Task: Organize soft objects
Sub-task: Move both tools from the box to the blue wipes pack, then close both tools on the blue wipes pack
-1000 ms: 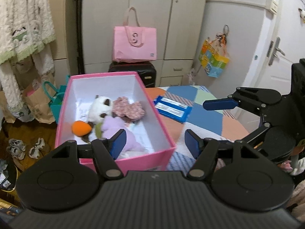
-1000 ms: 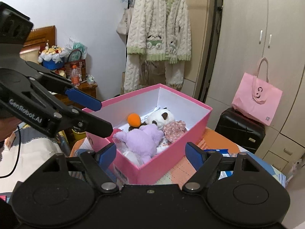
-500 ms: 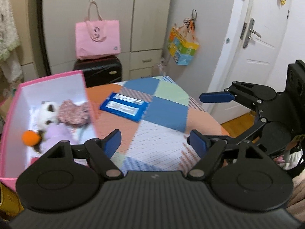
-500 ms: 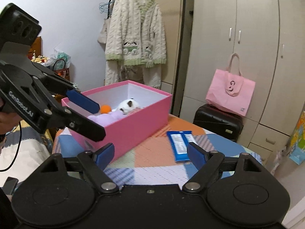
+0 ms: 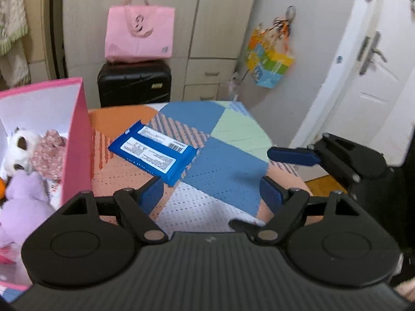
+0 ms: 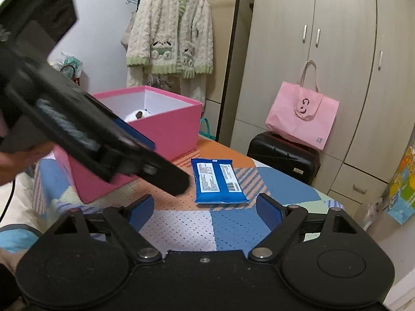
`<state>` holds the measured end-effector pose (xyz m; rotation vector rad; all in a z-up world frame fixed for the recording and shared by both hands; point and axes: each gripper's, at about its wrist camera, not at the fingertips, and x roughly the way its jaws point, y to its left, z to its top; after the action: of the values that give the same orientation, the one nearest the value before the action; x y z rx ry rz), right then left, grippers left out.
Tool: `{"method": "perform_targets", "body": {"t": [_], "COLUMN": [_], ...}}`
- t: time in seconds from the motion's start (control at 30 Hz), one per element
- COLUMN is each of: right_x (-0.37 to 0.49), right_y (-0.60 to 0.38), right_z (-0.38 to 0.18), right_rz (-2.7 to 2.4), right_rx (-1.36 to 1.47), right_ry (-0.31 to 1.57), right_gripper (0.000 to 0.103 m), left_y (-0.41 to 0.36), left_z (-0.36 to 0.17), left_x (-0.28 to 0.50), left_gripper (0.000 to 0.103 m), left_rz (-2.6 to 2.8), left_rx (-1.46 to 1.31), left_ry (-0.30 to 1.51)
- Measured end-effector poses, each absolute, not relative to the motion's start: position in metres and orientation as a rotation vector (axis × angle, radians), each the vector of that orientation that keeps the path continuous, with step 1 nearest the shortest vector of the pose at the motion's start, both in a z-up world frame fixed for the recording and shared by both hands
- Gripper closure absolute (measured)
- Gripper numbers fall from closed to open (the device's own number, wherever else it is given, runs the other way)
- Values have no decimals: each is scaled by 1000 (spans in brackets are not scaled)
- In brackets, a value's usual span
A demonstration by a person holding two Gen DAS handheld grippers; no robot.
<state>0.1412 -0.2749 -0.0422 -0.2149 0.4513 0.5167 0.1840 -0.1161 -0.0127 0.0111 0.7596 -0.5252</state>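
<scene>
The left claw (image 5: 211,194) is spread with nothing between its blue pads, and its jaws have just been opening further; it hangs over the patchwork-covered desk (image 5: 228,181), near the blue wipes packet (image 5: 153,153); the right claw (image 6: 205,211) is spread wide too, empty, with the same packet (image 6: 218,181) lying flat on the desk just beyond its pads; the pink box (image 6: 160,129) stands at the desk's left edge beside the packet — apart from it, not touching; inside the box lie a purple plush (image 5: 23,204), a white panda plush (image 5: 19,150) and a floral fabric piece (image 5: 50,153); past the far edge a pink tote (image 5: 140,36) sits on a black suitcase (image 5: 135,85) — both off the desk
</scene>
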Motion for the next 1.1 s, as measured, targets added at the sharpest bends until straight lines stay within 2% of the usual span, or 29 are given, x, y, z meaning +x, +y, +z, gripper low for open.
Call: {"method": "perform_targets", "body": {"t": [0.57,0.8,1.0,1.1], "right_x": [245,286,300,304], "right_y": [-255,-254,-243,-242], "right_z": [-86,-102,-113,-115], "right_rz": [601,662,684,680], "right_rx": [-219,-214,-262,-229], "right_ry": [559,600,643,654], "right_gripper": [14,14,12,10], "left_y": [-123,-122,-118,-114], "left_z": [-71,-89,-95,-98], "left_x": [289,304,304,306], "left_gripper": [32,32,42,42], "left_rz": [-293,-235,-160,-151], "left_rx": [-131,-190,-181,-206], "left_ry": [839,839,783,779]}}
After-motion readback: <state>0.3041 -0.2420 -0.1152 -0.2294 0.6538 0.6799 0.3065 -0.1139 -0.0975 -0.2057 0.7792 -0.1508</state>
